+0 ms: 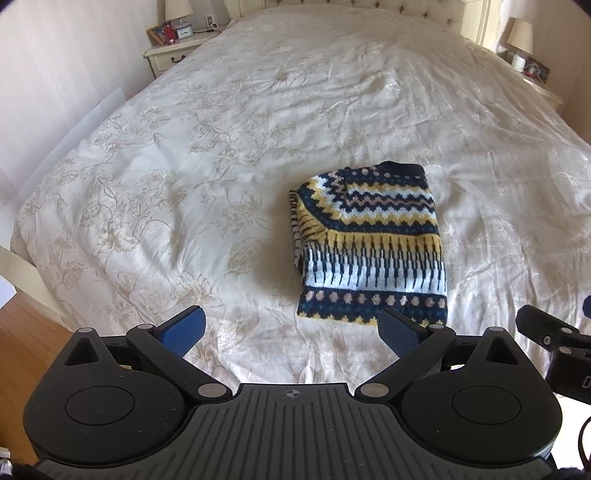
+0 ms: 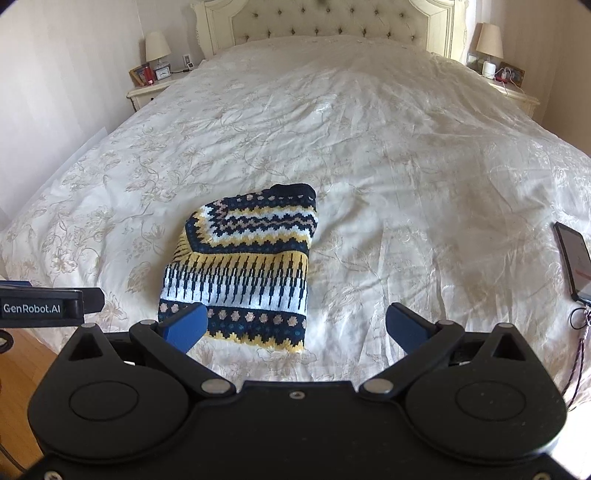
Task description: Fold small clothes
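A small knitted sweater [image 1: 373,243] in navy, yellow, white and pink bands lies folded into a compact rectangle on the cream bedspread [image 1: 221,155]. In the right wrist view the same sweater [image 2: 243,266] sits left of centre. My left gripper [image 1: 291,326] hovers open just short of the sweater's near edge, nothing between its blue pads. My right gripper [image 2: 295,325] is open too, its left pad [image 2: 186,326] over the sweater's near left corner, holding nothing. Each gripper shows at the edge of the other's view.
A phone [image 2: 574,262] with a cable lies on the bed at the right edge. Nightstands with lamps [image 2: 157,48] [image 2: 489,38] flank the tufted headboard [image 2: 328,20]. Wooden floor [image 1: 26,343] shows beyond the bed's near left corner.
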{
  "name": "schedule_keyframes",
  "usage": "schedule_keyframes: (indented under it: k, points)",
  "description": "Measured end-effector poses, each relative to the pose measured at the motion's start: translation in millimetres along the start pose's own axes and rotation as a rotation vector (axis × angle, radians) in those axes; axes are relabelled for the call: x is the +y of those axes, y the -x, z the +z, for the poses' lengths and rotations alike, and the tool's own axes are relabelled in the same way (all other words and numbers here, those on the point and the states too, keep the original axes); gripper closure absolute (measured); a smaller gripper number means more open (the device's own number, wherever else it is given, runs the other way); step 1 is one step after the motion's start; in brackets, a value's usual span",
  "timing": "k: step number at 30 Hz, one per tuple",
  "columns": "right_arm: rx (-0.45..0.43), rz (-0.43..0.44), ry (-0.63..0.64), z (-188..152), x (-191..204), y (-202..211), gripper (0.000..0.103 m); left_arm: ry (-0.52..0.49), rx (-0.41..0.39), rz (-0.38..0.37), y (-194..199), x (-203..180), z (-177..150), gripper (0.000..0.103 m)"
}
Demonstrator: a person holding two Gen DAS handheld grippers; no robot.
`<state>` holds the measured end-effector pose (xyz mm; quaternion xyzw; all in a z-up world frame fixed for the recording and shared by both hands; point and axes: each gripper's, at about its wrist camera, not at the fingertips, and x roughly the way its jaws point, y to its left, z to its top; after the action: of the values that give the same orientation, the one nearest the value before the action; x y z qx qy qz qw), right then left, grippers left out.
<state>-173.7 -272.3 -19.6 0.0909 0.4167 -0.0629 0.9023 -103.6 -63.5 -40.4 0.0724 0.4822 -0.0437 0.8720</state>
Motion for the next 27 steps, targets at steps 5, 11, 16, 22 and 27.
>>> schedule_keyframes:
  k: [5,11,16,22,27]
  points:
    - [0.015,-0.016,-0.016,-2,-5,0,0.001,-0.007,0.025,-0.002,-4,-5,-6,0.002]
    - [0.028,-0.019,-0.04,-3,-10,-3,0.001,-0.021,0.042,0.002,-8,-9,-10,0.002]
    - [0.035,-0.014,-0.044,-3,-11,-5,0.001,-0.025,0.049,0.003,-9,-9,-10,0.002]
    - [0.053,-0.019,-0.045,-3,-10,-10,0.001,-0.025,0.052,0.005,-11,-11,-9,0.002]
    - [0.081,-0.035,-0.049,0,-12,-16,0.001,-0.027,0.051,0.005,-12,-11,-8,0.002]
